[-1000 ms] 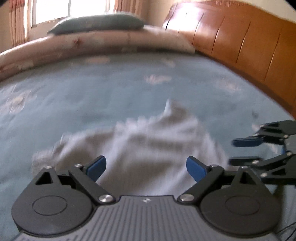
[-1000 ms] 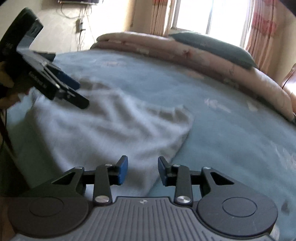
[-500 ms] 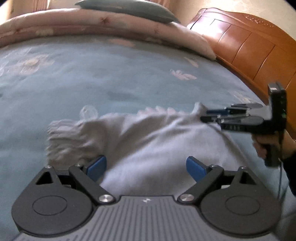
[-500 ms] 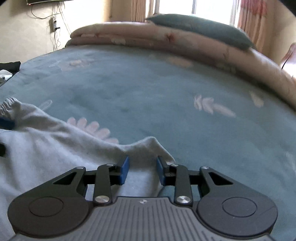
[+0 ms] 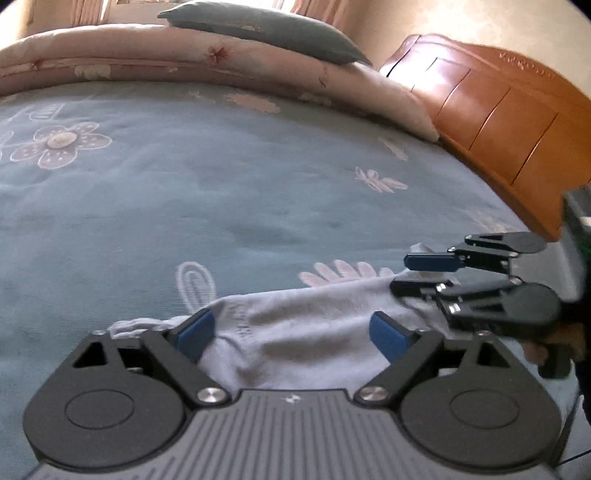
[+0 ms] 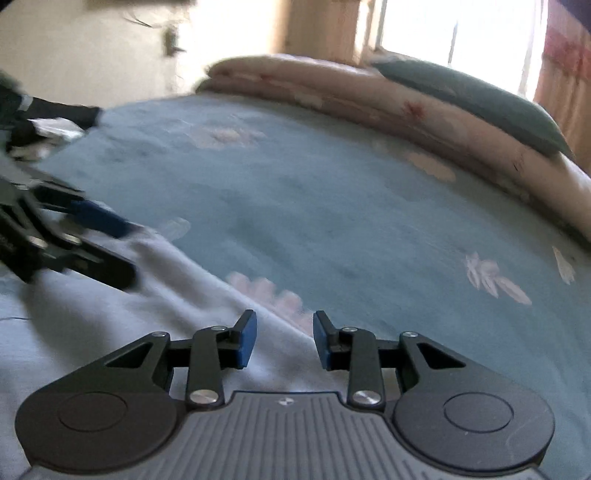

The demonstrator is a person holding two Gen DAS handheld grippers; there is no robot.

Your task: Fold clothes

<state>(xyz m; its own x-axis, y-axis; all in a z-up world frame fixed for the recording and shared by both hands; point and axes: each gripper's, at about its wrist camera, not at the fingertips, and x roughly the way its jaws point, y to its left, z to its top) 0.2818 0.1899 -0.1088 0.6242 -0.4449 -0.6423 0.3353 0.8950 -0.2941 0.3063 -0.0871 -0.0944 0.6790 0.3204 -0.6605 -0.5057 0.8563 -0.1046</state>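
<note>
Blue-green bedding covers the bed [image 5: 258, 192], the largest thing we see, with a pink quilt [image 5: 221, 62] and a grey pillow [image 5: 266, 29] at twelve o'clock and a wooden headboard [image 5: 498, 110] at two o'clock. On it lies the pale grey garment [image 5: 303, 325], spread low across the left view from seven to four o'clock and filling the lower left of the right view.

We judge that we are at the start of a fold, taking hold of the garment's far edge. Our left tool [image 5: 291, 330] stands wide with cloth between its fingers, its jaws closing but not yet pressing. Our right tool [image 6: 284, 339] is partly open over the hem, gripping nothing that we can see; from the left view it sits at three o'clock, at the garment's corner. Next, both tools must pinch the edge firmly and lift together, so the cloth folds over evenly.

Compared with a second ago, the garment was a blurred heap further ahead of us; both tools have since come down to its edge, and the left has narrowed.
</note>
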